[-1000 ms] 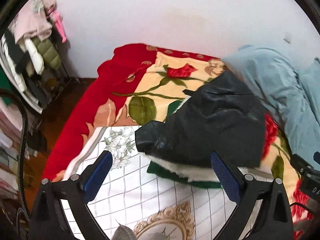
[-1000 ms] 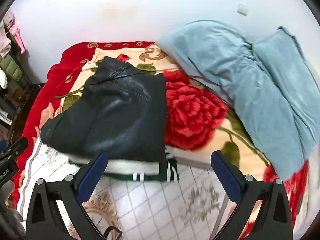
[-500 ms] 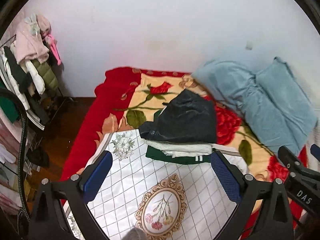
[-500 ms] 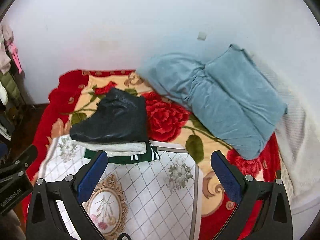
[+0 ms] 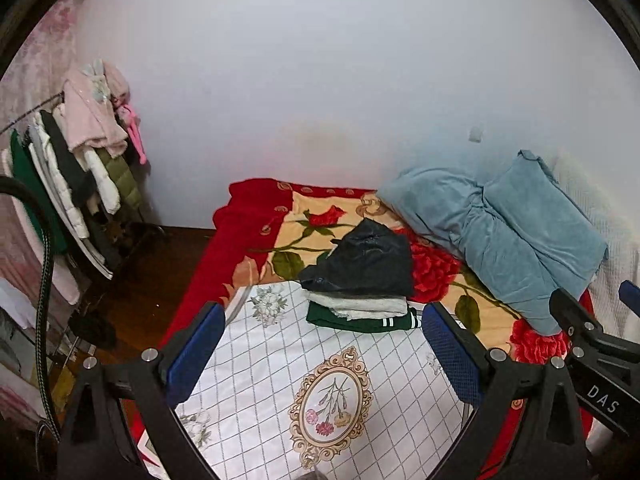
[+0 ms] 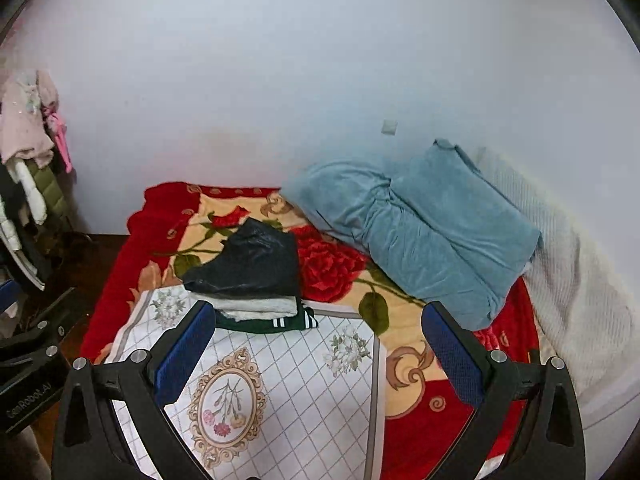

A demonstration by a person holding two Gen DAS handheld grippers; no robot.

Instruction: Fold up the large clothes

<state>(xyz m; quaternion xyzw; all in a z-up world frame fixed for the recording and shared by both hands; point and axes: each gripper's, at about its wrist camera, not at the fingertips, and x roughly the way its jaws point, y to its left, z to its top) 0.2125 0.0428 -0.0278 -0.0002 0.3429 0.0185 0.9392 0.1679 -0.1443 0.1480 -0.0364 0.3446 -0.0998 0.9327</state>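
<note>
- Since a second ago we have drawn both grippers back and up from the bed; the stack of folded clothes, which then filled the lower views, now lies small and well ahead of us.
- Our left gripper [image 5: 324,344] stands wide open with nothing between its blue pads — our right gripper [image 6: 320,344] is the same, spread wide and empty.
- The black jacket [image 5: 362,262] lies folded on top of the stack, over a grey-white garment [image 5: 360,306] and a green striped garment [image 5: 360,320]. The stack sits at the far edge of the white checked cloth [image 5: 320,380], on the red rose blanket [image 5: 248,220] towards the bed's far left corner.
- The relation that counts: the stack lies straight ahead of the left gripper and ahead-left of the right, its long axis running across our view, so the left one is nearer to it.
- A blue quilt [image 6: 420,224] is bunched at the bed's far right, against the wall.
- We judge this fold done; no unfolded garment shows on the bed.
</note>
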